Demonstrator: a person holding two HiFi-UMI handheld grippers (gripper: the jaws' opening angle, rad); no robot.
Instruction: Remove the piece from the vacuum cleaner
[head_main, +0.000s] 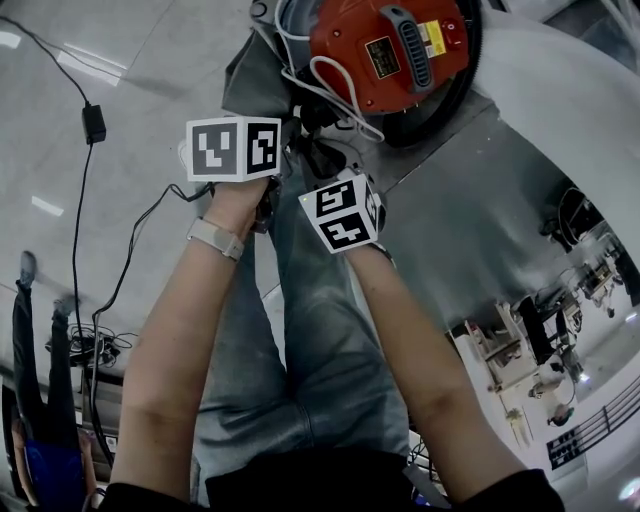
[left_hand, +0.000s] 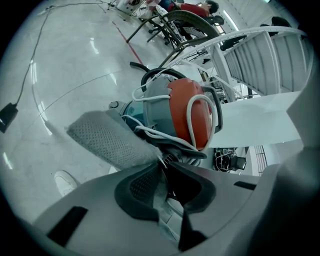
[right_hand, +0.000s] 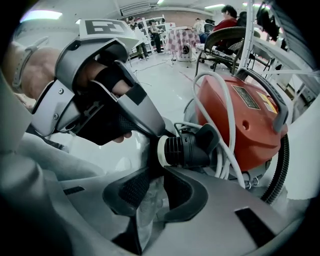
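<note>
Jaws of left claw (left_hand: 165, 172) narrowly apart, grey perforated pad (left_hand: 107, 137) just above its left jaw. Right claw (right_hand: 156, 180) likewise narrow, tips just under white collar of black ribbed connector (right_hand: 187, 149); left claw's tip against that collar too. Beyond both claws, orange vacuum cleaner (head_main: 385, 50), white cord (right_hand: 228, 125) looped over it.
</note>
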